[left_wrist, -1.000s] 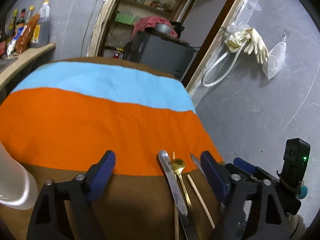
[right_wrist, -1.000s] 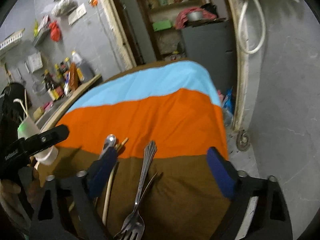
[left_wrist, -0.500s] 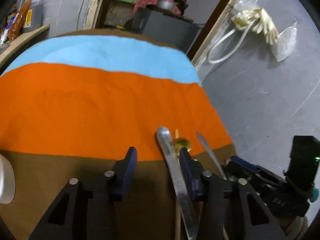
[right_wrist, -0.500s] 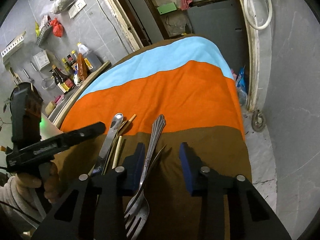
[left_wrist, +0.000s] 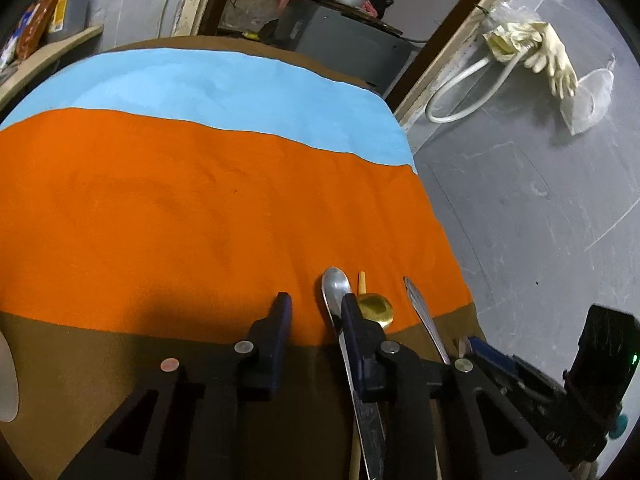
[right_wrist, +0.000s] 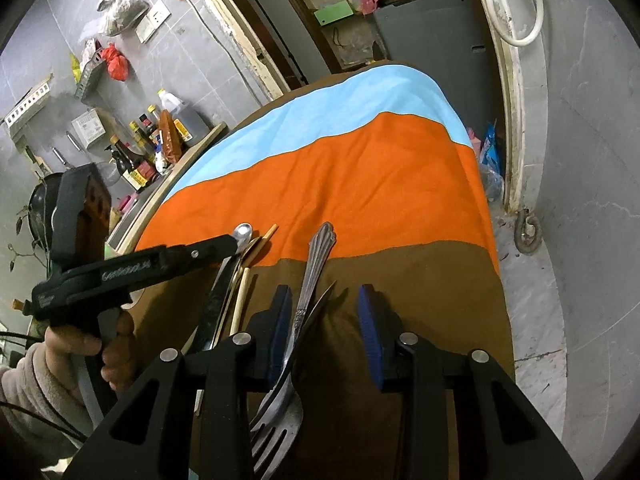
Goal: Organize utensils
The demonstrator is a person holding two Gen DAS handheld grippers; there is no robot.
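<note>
Both tools are hanging low over the near end of the table, which is lying under a cloth striped light blue, orange and brown. The left tool is closing, its blue pads narrow with only bare cloth between them; the pad nearer the utensils is sitting right against a long silver utensil with a rounded end, which is lying outside the gap, so the tool is gripping nothing. Just beside that utensil a gold spoon is resting with the tip of a wooden chopstick peeking out behind it, and a second silver handle is lying a little farther toward the table's edge. The right tool is standing narrow too, with nothing pressed between its pads: an ornate silver fork is running along the inside of one pad, tines toward the camera, a thinner silver piece crossing it. A hand in a pale sleeve is holding the left tool's grip. A white cup is standing at the table's near corner.
</note>
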